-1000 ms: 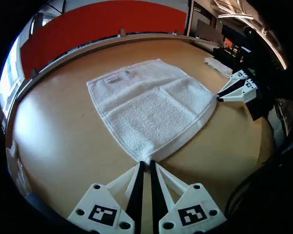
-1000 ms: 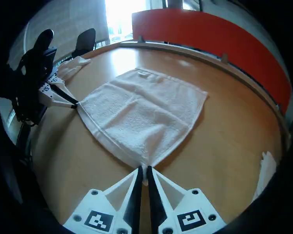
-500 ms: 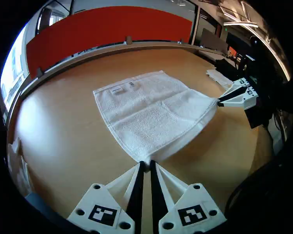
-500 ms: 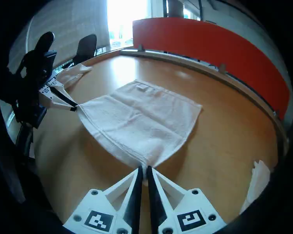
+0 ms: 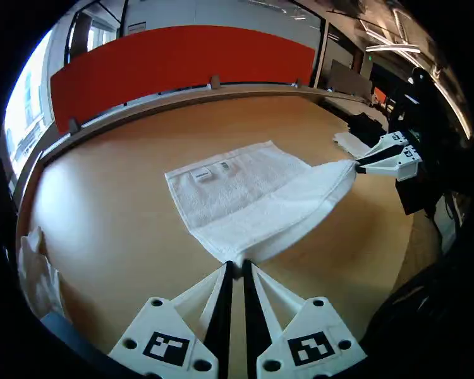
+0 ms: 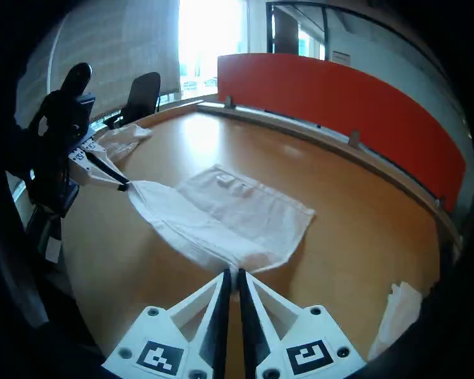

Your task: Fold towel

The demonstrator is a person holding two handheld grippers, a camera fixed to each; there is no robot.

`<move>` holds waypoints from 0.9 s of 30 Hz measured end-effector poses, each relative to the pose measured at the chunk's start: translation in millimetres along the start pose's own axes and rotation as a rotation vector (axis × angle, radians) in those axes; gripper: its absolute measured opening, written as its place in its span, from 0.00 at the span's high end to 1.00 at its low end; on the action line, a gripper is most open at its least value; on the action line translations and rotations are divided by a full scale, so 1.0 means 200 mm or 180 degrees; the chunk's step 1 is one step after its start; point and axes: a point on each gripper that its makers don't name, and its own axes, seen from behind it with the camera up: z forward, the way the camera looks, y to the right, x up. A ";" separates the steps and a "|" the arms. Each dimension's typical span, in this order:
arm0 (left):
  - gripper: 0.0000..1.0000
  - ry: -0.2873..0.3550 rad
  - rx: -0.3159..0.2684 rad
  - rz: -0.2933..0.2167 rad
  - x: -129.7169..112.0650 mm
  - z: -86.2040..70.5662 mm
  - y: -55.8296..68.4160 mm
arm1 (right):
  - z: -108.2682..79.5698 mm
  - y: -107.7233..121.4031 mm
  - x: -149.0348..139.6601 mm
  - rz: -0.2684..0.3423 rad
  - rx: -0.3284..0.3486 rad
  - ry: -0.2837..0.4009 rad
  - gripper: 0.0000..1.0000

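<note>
A white towel (image 5: 256, 196) lies on the wooden table (image 5: 110, 208), its near edge lifted off the surface and its far edge, with a small label, still flat. My left gripper (image 5: 236, 265) is shut on one near corner. My right gripper (image 6: 232, 275) is shut on the other near corner of the towel (image 6: 230, 215). In the left gripper view the right gripper (image 5: 357, 167) shows at the right, pinching its corner. In the right gripper view the left gripper (image 6: 124, 185) shows at the left, held by a dark-sleeved hand. The raised edge sags between the two grippers.
A red partition (image 5: 180, 60) runs along the table's far edge. Another white cloth (image 6: 398, 309) lies near the table edge, and a further one (image 6: 126, 136) lies at the far side. Office chairs (image 6: 139, 95) stand by the bright window.
Both grippers have risen with the towel's near corners. The near half has come off the table and moved toward the far edge, while the labelled edge stays flat.
</note>
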 end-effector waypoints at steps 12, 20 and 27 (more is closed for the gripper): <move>0.88 0.0085 0.0015 -0.0048 0.09 -0.10 0.02 | -0.09 0.00 0.11 0.0008 -0.0006 0.0120 0.90; 0.88 0.0139 0.0032 -0.0084 0.15 -0.16 0.03 | -0.16 -0.01 0.16 0.0003 -0.0001 0.0173 0.90; 0.88 0.0168 0.0019 -0.0090 0.20 -0.23 0.04 | -0.22 -0.01 0.21 0.0006 0.0003 0.0226 0.90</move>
